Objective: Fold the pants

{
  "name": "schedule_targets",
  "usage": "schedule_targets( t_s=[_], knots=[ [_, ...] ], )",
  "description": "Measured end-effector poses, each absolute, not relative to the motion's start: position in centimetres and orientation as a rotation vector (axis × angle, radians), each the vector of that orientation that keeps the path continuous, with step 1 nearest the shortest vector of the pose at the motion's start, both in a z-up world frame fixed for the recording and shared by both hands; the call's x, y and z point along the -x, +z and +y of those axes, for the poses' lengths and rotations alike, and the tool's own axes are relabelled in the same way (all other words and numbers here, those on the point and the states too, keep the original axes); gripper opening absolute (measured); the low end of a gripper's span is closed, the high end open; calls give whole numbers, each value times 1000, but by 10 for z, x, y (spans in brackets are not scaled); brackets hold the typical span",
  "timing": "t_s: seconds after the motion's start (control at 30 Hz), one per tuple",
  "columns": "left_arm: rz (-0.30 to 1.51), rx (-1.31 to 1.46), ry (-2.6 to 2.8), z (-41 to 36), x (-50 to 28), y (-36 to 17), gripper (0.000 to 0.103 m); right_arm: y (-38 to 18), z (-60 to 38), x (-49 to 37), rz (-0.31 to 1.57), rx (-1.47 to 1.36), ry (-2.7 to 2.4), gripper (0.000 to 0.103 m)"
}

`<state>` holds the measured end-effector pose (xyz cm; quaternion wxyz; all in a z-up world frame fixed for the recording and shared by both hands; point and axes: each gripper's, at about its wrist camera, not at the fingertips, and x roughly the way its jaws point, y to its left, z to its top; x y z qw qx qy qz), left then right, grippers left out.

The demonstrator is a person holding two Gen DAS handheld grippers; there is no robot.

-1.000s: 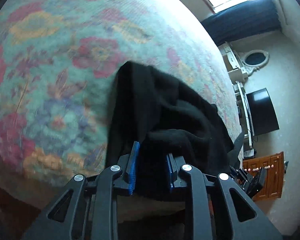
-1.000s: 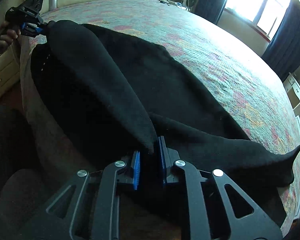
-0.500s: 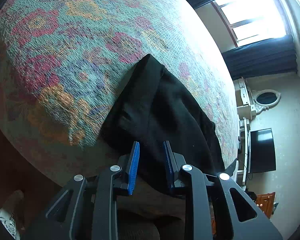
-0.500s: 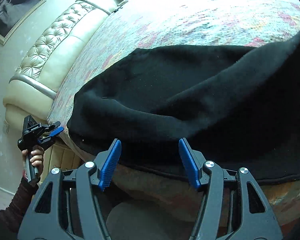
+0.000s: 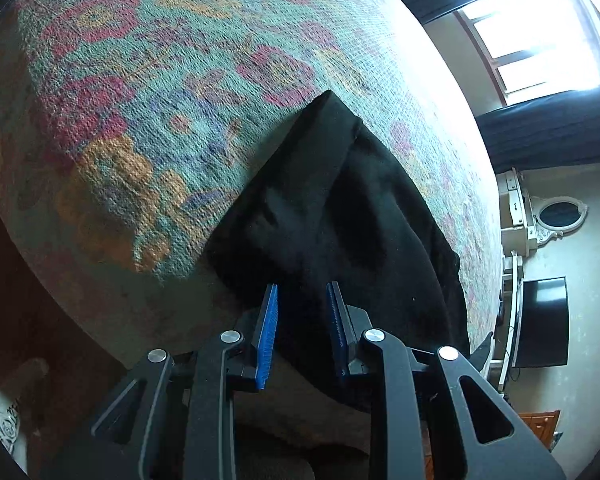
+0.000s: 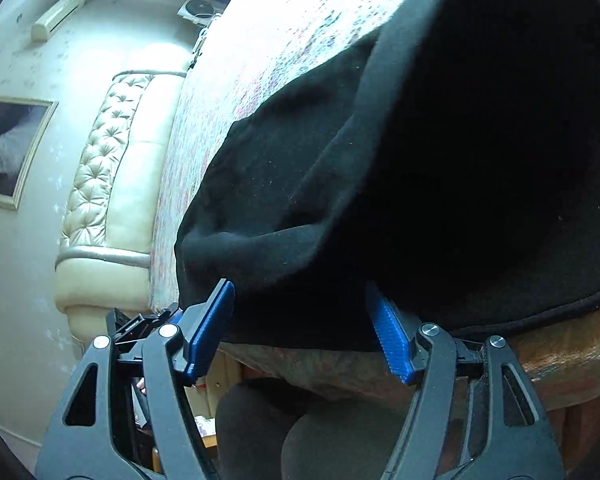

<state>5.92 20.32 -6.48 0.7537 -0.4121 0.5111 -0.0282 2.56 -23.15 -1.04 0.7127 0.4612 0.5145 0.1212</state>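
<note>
The left claw is parted and grips nothing. The right claw is spread wide and empty. Just ahead of both, the black pants lie doubled over at the bed's near edge. One fold looks done; further folds likely remain.

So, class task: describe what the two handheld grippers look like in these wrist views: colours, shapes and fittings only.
Both the left gripper and the right gripper are matte black plastic, built from angular linkage arms with triangular cut-outs and round silver pivot bolts. Each finger ends in a flat bright blue pad with a ribbed gripping face. No cables or markings show.
</note>
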Motion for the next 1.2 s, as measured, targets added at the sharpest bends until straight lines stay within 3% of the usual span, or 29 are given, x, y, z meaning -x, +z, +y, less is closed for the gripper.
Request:
schedule_targets(
  t_s=[0.23, 0.33, 0.63, 0.7, 0.77, 0.8, 1.03, 1.2],
  knots=[
    [1094, 930, -19, 198, -70, -64, 26, -16, -244, -19, 1082, -1140, 233, 68],
    [1093, 898, 1, 199, -67, -60, 15, -22, -253, -16, 1064, -1198, 211, 68],
    [1136, 872, 23, 192, -73, -69, 14, -23, -261, -18, 1040, -1182, 152, 67],
    [1145, 828, 30, 184, -77, -67, 14, -25, -260, -22, 1056, -1151, 135, 55],
    [1141, 792, 35, 182, -78, -63, 14, -22, -259, -28, 1068, -1092, 145, 12],
    [1140, 778, 36, 181, -78, -61, 14, -19, -258, -27, 1062, -1075, 141, 8],
    [1102, 1029, 25, 213, -58, -62, 10, 7, -257, -10, 992, -1077, 165, 8],
    [1115, 1027, 21, 225, -44, -69, 10, -10, -250, 5, 1088, -1109, 137, 8]
  ],
)
